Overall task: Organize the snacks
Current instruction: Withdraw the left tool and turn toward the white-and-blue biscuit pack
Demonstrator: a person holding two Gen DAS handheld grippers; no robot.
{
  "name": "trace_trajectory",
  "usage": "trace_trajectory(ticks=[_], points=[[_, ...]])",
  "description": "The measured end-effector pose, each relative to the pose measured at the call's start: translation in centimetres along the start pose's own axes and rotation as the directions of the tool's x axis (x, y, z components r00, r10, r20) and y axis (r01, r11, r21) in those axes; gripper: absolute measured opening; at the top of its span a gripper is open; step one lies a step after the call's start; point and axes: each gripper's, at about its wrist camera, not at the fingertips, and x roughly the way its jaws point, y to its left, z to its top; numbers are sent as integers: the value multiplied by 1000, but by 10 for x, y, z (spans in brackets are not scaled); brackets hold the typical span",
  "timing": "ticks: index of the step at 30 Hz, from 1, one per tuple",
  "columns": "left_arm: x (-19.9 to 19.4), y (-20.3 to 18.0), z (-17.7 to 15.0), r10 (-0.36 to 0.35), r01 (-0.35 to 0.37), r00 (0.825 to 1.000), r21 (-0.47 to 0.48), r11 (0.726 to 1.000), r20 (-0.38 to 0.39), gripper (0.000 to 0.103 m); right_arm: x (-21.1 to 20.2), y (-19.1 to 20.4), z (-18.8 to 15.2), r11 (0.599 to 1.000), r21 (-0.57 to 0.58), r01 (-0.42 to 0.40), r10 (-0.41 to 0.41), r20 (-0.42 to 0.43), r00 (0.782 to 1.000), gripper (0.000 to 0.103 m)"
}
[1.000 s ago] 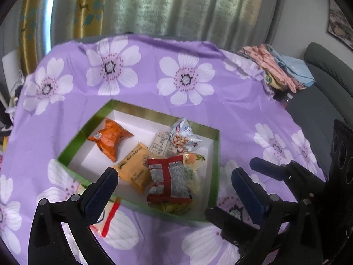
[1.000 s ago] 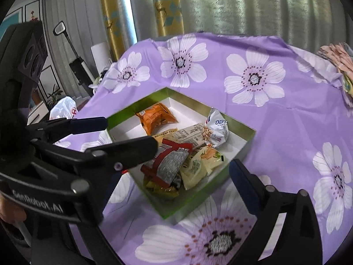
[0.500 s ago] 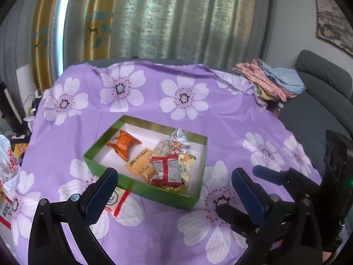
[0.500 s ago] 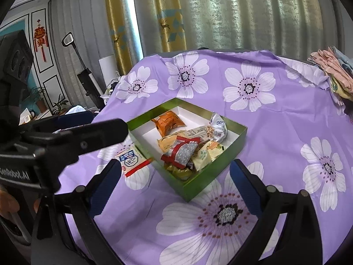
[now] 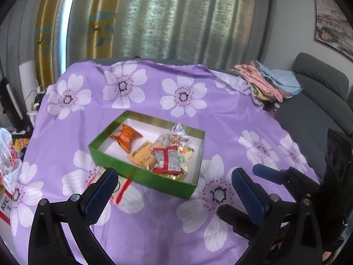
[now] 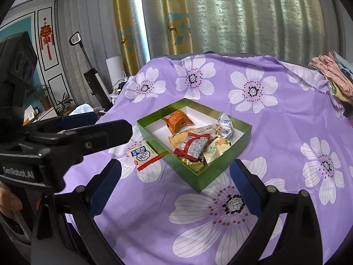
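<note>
A green box [image 5: 141, 173] [image 6: 217, 176] sits mid-table with several snack packs inside: an orange pack [image 5: 126, 135] [image 6: 177, 121], a yellow pack [image 5: 142, 158], a red-and-grey pack [image 5: 165, 159] [image 6: 193, 146] and a silver-blue pack [image 6: 225, 124]. One white-and-red snack pack [image 6: 142, 154] [image 5: 120, 187] lies on the cloth just left of the box. My left gripper [image 5: 174, 195] hangs open above the cloth in front of the box, holding nothing. My right gripper [image 6: 174, 187] is also open and empty, near the box's front corner.
A purple flowered cloth [image 5: 220, 119] covers the table. Folded clothes [image 5: 269, 81] are piled at the far right corner, next to a grey sofa [image 5: 317, 101]. A plastic bag [image 5: 8, 154] sits off the left edge. Curtains hang behind.
Both grippers have pulled back and up from the box, so more of the table shows. The white-and-red pack beside the box has come into view. Both stay open.
</note>
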Motion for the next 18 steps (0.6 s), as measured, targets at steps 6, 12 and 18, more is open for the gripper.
trace_trajectory(ticks=[6,12,18], points=[[4,34,-22,41,-44,998,-70,997,-43,102,8,9,-11,1000,-2,-22,22,-32,999,99],[13,84,-47,91,-105,992,-172,980,-89,102,27,17,-22,998,13,-57,58,-87,995,99],[24,121,-74,98,-128,986,-243,961,-134,102,51,26,-35,996,21,-89,91,-150,984,99]])
